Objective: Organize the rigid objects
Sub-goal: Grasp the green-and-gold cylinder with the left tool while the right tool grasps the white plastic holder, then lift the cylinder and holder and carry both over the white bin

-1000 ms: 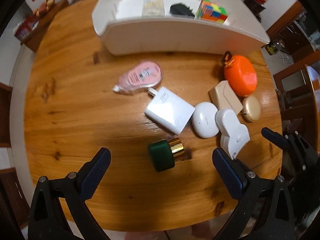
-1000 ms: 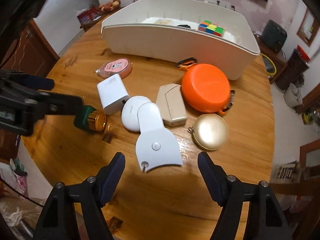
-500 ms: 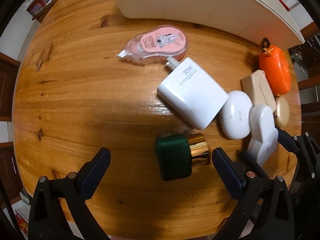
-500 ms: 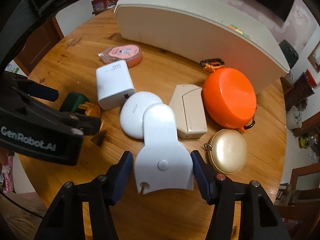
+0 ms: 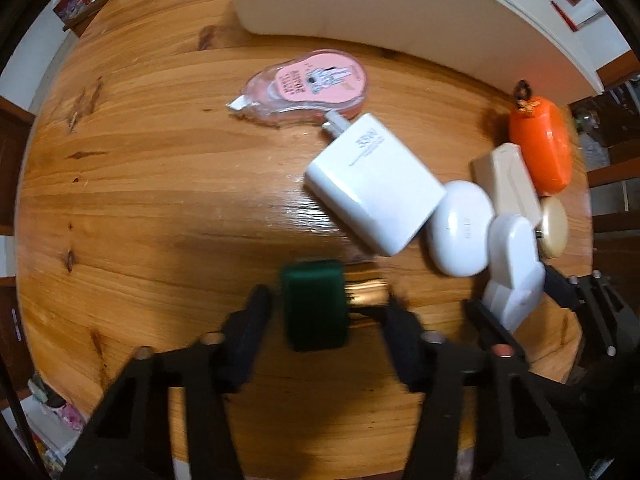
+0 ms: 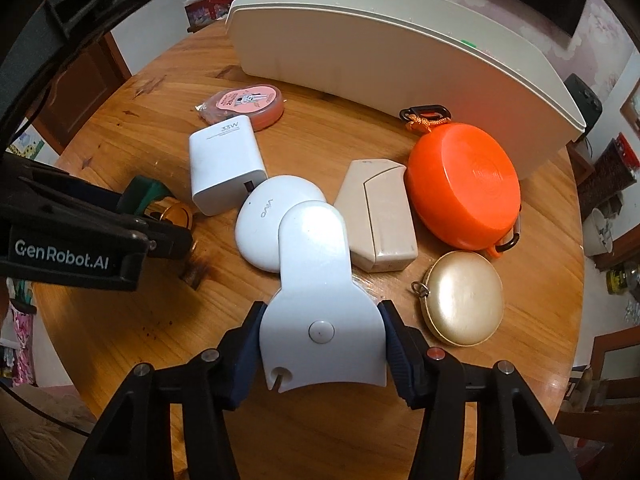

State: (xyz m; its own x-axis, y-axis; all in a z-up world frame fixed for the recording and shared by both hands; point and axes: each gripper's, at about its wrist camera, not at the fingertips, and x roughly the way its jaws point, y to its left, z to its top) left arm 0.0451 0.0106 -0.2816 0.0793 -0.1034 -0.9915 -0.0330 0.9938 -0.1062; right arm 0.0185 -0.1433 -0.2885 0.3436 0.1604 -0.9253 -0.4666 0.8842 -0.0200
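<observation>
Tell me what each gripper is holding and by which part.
Right gripper clamps the white fan-shaped gadget by its wide end. Left gripper straddles the green bottle; contact unclear.

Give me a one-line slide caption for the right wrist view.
Right gripper closed on a white fan-shaped gadget among small items on a round wooden table.

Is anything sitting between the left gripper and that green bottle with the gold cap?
Nothing visible. The green bottle lies on the table right between the left gripper's fingers, with the white charger farther back and apart from it.
</observation>
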